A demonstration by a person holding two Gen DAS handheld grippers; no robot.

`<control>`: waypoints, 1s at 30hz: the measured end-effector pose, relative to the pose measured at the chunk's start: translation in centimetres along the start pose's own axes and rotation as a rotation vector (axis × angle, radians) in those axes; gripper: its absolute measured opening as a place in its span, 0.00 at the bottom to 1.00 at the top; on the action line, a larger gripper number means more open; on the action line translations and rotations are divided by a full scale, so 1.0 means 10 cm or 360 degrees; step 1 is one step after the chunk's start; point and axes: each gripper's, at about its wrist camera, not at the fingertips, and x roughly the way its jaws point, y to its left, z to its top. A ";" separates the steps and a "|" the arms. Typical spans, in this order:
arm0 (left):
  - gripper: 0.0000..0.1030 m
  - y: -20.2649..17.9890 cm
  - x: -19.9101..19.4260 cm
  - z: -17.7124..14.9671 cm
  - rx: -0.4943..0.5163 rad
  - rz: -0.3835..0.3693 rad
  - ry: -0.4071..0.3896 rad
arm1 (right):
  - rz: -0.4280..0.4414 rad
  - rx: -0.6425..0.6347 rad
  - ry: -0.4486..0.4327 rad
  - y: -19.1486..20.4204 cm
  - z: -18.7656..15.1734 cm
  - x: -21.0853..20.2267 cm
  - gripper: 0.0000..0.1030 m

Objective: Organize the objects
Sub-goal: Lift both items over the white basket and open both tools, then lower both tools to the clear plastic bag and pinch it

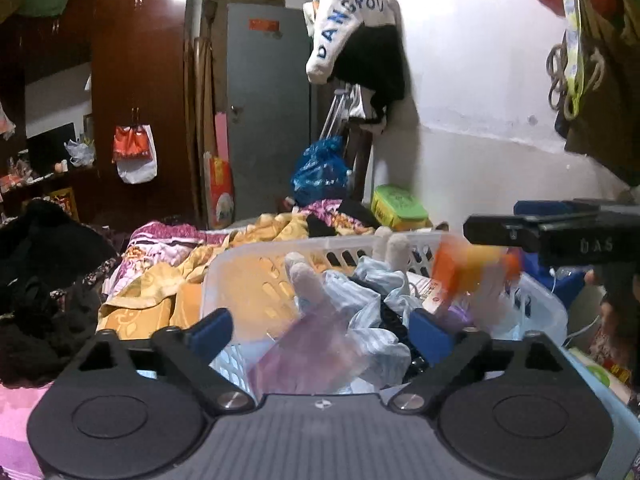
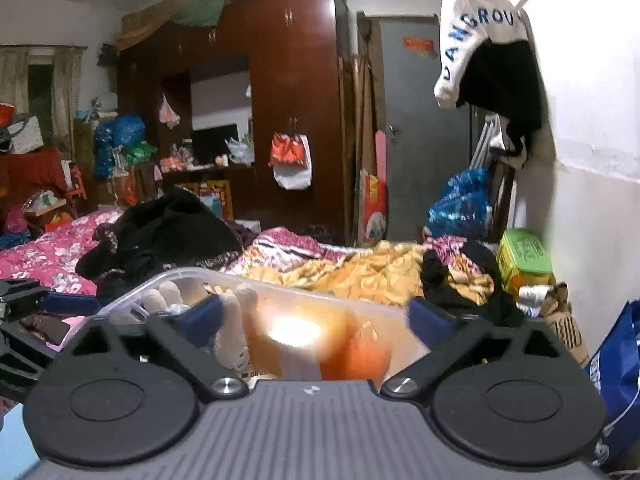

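A clear plastic basket (image 1: pixel 256 252) sits on the bed, full of clothes, plastic bags and a plush toy (image 1: pixel 394 246). My left gripper (image 1: pixel 320 330) is open and empty over the basket's near rim. My right gripper (image 2: pixel 316 316) is open. A blurred orange and yellow object (image 2: pixel 304 340) lies between its fingers over the basket (image 2: pixel 168 280); whether it is touched I cannot tell. In the left wrist view the right gripper (image 1: pixel 492 234) reaches in from the right, with the same orange object (image 1: pixel 468 270) just below it.
Rumpled yellow and purple bedding (image 2: pixel 360 272) and a black garment pile (image 2: pixel 160 232) surround the basket. A green box (image 2: pixel 524 256) stands by the white wall on the right. A blue bag (image 2: pixel 616 364) stands at the right. A dark wardrobe (image 2: pixel 288 100) and a grey door (image 2: pixel 420 120) stand behind.
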 end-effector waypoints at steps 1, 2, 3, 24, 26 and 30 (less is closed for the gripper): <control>0.97 0.01 -0.04 0.00 -0.0005 -0.0014 -0.0023 | 0.0008 -0.0011 0.0003 0.00 -0.01 -0.03 1.00; 0.98 0.01 -0.09 -0.01 -0.0006 -0.0020 -0.0045 | 0.0014 -0.0011 0.0003 0.01 -0.02 -0.06 1.00; 0.98 0.01 -0.14 -0.02 -0.0007 -0.0016 -0.0068 | 0.0021 -0.0010 -0.0002 0.01 -0.01 -0.09 1.00; 1.00 0.07 -0.69 -1.58 -0.0033 -0.0076 0.0032 | 0.0232 0.0261 0.0252 -0.41 -1.53 -0.65 1.00; 1.00 0.08 -0.65 -1.67 -0.0039 -0.0090 0.0072 | 0.0271 0.0226 0.0269 -0.37 -1.56 -0.64 1.00; 1.00 0.07 -0.64 -1.74 -0.0043 -0.0112 0.0062 | 0.0215 0.0118 0.0277 -0.25 -1.61 -0.66 0.93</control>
